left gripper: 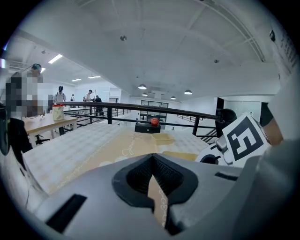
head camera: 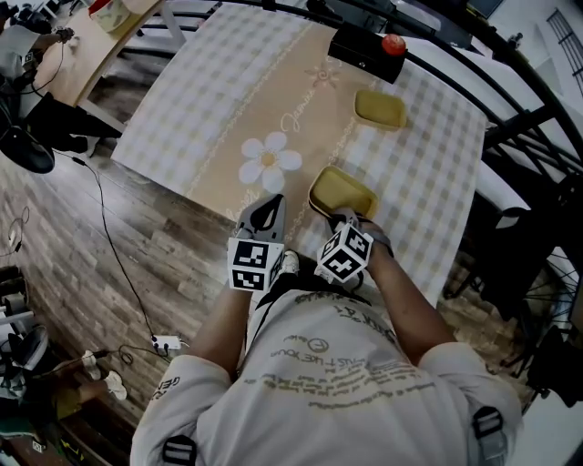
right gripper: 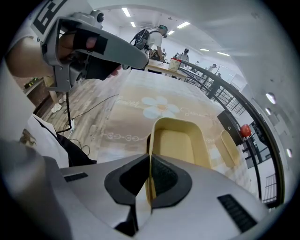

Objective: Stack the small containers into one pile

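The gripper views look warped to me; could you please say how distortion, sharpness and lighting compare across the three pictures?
Left gripper view: strong fisheye, dark rounded corners, the railing bowed. Right gripper view: the same fisheye, bright ceiling lights, the container sharp. Head view: milder bending, even light, no glare.

The table [head camera: 182, 118] in its checked, flowered cloth bears two yellow tubs — near container [head camera: 342, 193], far container [head camera: 380, 108] — and a red-buttoned black box [head camera: 364, 47].

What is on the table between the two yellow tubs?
Nothing: only bare tablecloth lies between the near tub and the far tub, as the head view shows.
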`<state>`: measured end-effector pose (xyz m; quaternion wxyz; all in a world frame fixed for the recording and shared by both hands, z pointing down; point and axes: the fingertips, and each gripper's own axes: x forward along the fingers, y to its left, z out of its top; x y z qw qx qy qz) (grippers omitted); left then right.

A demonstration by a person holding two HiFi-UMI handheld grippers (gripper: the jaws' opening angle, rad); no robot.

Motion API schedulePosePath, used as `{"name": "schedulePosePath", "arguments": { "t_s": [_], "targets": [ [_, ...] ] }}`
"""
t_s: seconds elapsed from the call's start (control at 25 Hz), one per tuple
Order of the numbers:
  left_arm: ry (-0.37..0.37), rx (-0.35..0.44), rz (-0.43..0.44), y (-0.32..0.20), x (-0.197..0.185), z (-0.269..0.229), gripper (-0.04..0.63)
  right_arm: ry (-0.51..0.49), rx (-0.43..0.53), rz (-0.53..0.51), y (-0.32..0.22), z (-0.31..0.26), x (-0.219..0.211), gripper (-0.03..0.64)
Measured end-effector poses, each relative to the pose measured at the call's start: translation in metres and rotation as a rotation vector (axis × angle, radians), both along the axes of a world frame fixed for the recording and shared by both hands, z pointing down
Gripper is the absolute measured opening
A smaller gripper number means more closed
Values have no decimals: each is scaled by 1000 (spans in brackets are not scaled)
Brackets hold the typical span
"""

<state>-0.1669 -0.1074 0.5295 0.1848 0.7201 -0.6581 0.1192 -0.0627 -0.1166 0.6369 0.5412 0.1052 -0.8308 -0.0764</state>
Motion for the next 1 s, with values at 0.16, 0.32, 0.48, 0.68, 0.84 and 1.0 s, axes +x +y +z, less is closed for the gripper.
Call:
{"name": "schedulePosePath", "arguments": {
  "t_s": [0.16,0.32,0.48,0.68,0.84,1.0],
  "targets": [
    [-2,-1,-9,1,1,1,5,1,-3,-3,2,1,2,12],
    [-2,-15,-6,2,3,5,5,4,-12,-4,3,3,4,12],
    [-1,-17,-7,1,5,6,5,8,-25,-8,8,7,6,12],
    [2,-18,-8,1,5,5,5,19,-30,-15,9,10,7,12],
    [4,-27,-9,3,5,8,5,30,-33,-30,9,12,7,14],
    [4,-38,-5,4,6,13,5,34,-71,-44,12,15,7,20]
  ]
}}
